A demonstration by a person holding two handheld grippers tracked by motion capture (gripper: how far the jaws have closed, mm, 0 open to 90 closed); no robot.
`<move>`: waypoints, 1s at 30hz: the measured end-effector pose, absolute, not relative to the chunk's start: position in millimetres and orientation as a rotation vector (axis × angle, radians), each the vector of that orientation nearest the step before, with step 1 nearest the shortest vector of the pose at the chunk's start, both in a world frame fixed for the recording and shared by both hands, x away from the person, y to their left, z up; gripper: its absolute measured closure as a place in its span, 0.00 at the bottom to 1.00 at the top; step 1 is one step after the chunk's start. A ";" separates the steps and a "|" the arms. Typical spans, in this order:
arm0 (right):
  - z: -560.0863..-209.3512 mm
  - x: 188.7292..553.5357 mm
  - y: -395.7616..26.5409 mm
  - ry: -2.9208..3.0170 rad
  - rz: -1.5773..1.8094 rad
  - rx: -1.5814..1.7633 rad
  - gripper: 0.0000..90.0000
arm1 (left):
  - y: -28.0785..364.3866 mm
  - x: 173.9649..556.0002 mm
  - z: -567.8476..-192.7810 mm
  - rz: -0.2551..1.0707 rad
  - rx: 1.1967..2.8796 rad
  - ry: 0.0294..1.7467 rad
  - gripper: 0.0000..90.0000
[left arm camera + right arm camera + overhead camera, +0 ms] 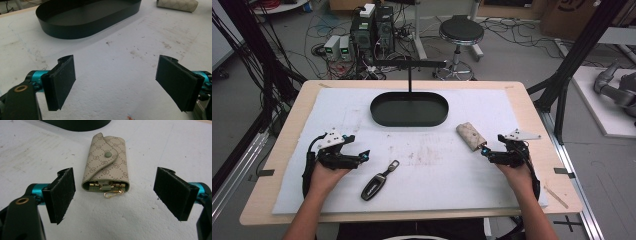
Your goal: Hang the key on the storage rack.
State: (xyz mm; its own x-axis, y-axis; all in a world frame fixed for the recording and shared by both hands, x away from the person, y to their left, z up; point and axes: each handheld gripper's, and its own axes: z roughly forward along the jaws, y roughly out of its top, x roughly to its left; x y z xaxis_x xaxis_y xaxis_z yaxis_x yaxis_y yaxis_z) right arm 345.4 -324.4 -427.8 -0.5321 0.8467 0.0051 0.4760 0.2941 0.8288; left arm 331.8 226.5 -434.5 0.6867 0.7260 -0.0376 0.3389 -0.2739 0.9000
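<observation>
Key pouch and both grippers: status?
Left gripper open, empty, near the car key. Right gripper open, jaws either side of the key pouch, not touching. Pouch flat on the mat, snap closed. Nothing between.

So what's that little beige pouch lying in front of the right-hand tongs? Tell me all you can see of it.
The pouch looks like a small key case of beige woven or coated cloth printed with a brown diamond pattern. A pointed flap folds over it and is shut with a round green snap. Its open end faces the right tongs and shows gold metal hooks. It lies flat on the white mat, near the black oval tray; nothing grips it.
</observation>
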 end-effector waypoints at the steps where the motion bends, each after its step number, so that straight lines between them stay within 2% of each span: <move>1: -428.2 345.9 -325.0 2.131 1.139 1.181 0.20 | 225.3 332.5 -435.5 0.469 1.886 0.837 0.18; 18: -426.2 346.7 -315.3 2.135 1.137 1.173 0.20 | 224.9 332.1 -435.7 0.462 1.890 0.839 0.18; 30: -436.0 375.5 -289.1 2.183 1.057 1.191 0.20 | 226.2 329.5 -437.8 0.465 1.903 0.851 0.18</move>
